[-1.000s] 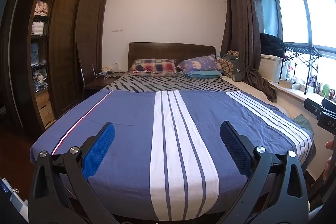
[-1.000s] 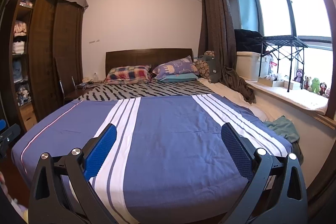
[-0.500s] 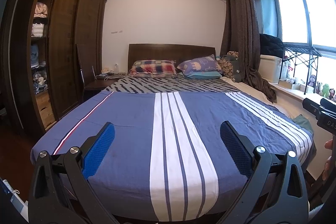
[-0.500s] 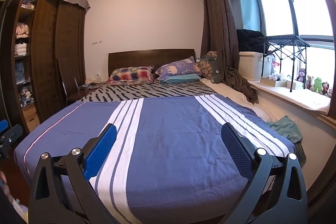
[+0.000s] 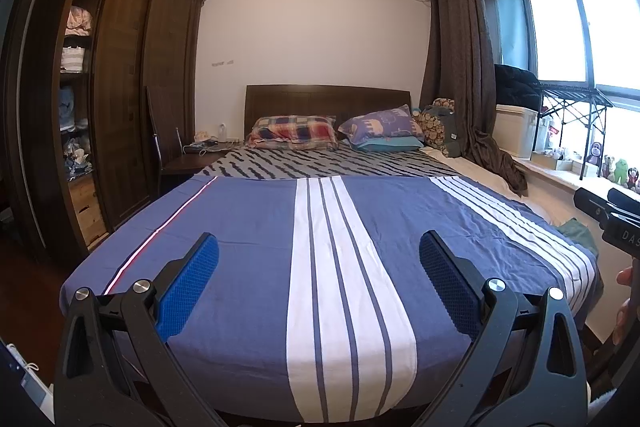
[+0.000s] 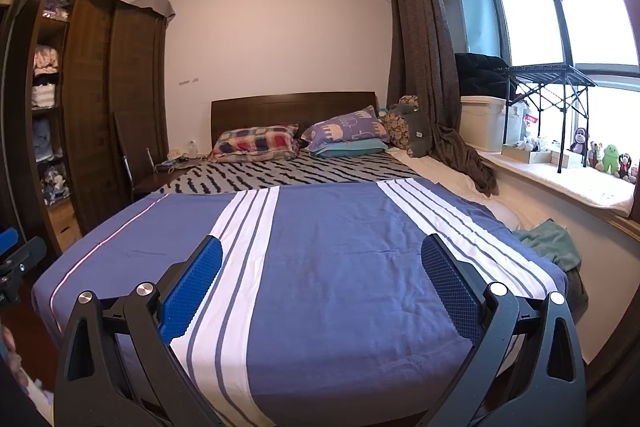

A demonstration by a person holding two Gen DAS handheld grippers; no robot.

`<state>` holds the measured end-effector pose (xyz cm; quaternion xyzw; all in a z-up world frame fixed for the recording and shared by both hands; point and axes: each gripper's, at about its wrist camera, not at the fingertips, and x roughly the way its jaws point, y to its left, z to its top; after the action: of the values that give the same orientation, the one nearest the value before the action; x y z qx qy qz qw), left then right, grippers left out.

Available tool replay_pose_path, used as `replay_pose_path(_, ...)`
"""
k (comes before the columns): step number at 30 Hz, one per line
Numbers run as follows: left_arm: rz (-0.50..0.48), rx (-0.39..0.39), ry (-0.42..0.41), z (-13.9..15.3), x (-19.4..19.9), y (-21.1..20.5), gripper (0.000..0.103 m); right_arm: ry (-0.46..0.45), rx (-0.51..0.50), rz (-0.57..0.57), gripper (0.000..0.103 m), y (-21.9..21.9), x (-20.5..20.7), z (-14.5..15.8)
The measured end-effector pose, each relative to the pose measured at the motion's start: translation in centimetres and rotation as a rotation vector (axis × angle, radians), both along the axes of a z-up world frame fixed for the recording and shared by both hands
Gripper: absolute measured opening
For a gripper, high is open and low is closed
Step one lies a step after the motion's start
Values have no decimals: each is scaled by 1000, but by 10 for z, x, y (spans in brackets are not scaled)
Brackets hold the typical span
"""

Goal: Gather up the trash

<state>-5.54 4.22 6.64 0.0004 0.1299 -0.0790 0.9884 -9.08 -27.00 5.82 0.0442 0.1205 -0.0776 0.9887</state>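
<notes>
Trash: none I can pick out in either view yet. Both grippers are held at the foot of the bed (image 5: 248, 267), pointing along it toward the headboard, which reads to me as a survey pose before committing to anything

Left gripper (image 5: 319, 251): jaws wide, nothing between them, hovering over the blue striped cover. Right gripper (image 6: 322, 253): same, jaws wide and empty, just beside the left one; its body shows at the right edge of the left view with a hand on the handle

Bed top looks bare apart from the pillows (image 5: 294, 137) at the head. Candidates I'd check, as a guess only:
- small clutter on the nightstand (image 5: 200, 157) left of the bed, too small to identify
- green cloth (image 6: 550, 237) bunched in the gap between the bed and the window ledge (image 6: 560, 187), probably laundry, not trash
- boxes and toys on the ledge, likely kept items

No bin or bag in view either, so the drop-off point is unknown

Jaws open makes sense here: ready to grab once a target turns up. Task looks barely begun
</notes>
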Motion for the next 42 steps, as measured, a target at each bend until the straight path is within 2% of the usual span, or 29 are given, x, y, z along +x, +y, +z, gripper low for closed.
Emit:
replay_pose_path(39,3,0,-4,-1,2,1,95,2,9,2,100,-5,2,1)
replay_pose_path(42,17,27,-6,-1,4,-2,95,6,13,0,100,-6,4,-1)
